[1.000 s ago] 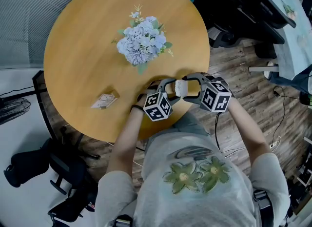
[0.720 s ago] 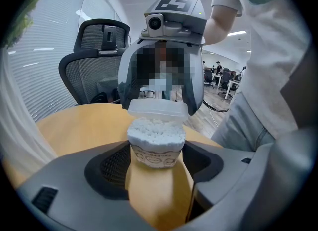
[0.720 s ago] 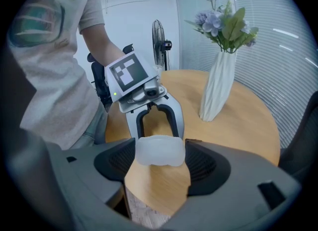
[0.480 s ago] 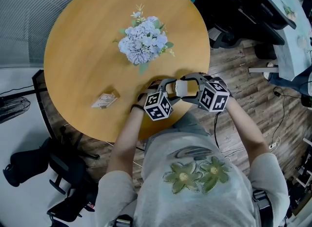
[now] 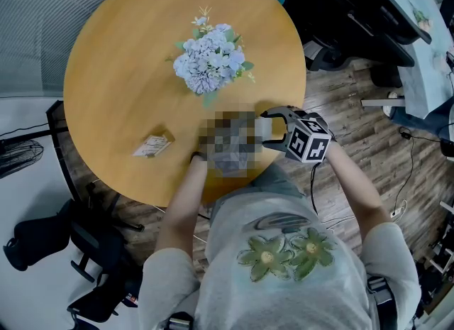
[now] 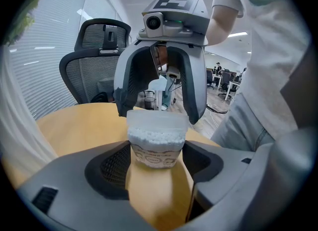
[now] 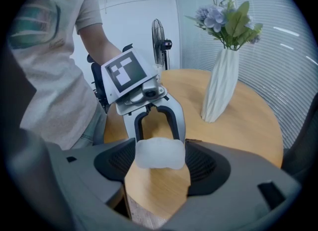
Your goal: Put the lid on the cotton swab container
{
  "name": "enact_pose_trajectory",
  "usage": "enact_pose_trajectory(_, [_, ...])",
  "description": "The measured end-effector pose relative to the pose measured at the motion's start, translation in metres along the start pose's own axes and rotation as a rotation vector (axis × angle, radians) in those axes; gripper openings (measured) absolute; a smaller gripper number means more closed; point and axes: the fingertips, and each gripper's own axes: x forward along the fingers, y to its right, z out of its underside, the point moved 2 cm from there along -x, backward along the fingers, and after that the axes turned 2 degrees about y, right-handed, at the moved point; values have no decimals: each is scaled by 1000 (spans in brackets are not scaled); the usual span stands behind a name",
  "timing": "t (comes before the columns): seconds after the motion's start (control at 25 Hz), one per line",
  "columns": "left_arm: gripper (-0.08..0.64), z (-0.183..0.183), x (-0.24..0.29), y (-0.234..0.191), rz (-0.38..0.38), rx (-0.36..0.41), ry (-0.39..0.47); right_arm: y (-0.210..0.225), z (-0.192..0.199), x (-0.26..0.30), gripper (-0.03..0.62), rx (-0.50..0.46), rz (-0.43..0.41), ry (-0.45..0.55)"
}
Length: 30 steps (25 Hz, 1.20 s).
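Translucent lid (image 7: 155, 153) is pinched in the right gripper (image 7: 156, 161), at the mouth of the cotton swab container (image 6: 155, 148), which the left gripper (image 6: 156, 161) clamps near the table (image 5: 120, 73) edge. If the lid goes down tilted, it may jam or push the container loose.

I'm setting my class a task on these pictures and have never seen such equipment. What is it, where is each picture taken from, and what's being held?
There is no robot: a person holds a hand tool with a claw in each hand. One picture looks down from a head camera; the other two look along each claw. On the round table are flowers and a small packet. The left claw grips a box of cotton swabs. The right claw grips its clear lid, at the box's top.
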Motion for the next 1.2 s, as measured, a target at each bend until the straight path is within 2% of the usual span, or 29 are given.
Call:
enact_pose_trajectory(0.92, [322, 0, 0, 0, 6, -4, 7, 1, 0, 14, 322, 21, -14, -31])
enact_pose_trajectory(1.2, [322, 1, 0, 0, 8, -7, 8, 2, 1, 16, 322, 15, -31, -67])
